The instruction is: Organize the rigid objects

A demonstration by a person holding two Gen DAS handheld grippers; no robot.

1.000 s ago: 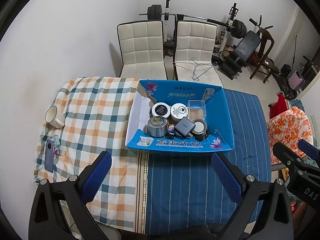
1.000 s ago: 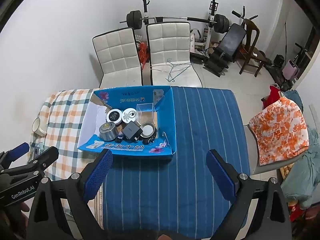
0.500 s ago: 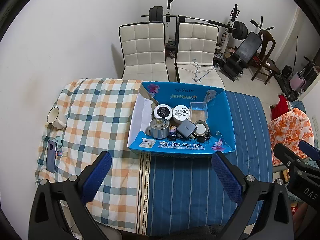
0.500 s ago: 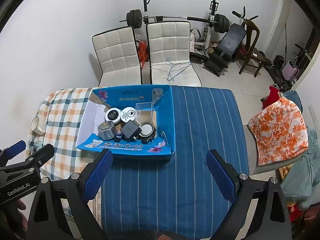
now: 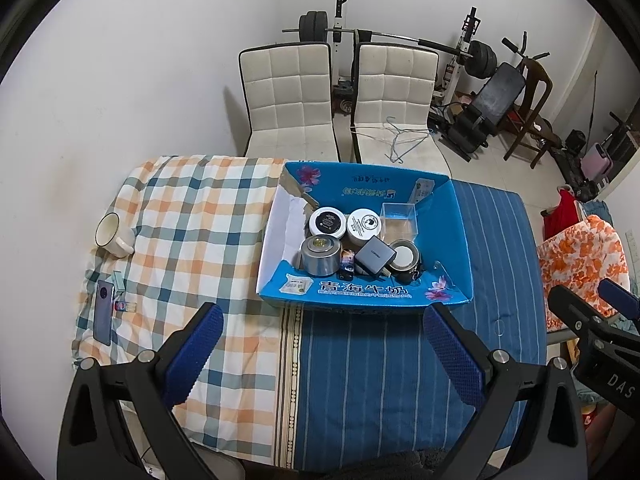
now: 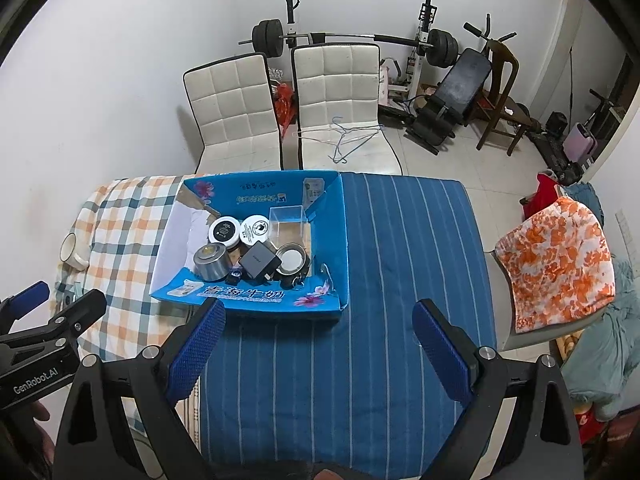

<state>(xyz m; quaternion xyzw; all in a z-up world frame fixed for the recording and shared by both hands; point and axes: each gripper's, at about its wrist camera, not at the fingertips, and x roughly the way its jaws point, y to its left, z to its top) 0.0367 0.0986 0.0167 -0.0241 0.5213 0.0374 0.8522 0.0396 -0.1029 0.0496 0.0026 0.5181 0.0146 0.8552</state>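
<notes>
Box of objects ahead, beyond left gripper and right gripper; both spread wide, empty.

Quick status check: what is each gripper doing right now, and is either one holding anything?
Left gripper: open, holding nothing, above the table short of the blue box.
Right gripper: open, holding nothing.
</notes>
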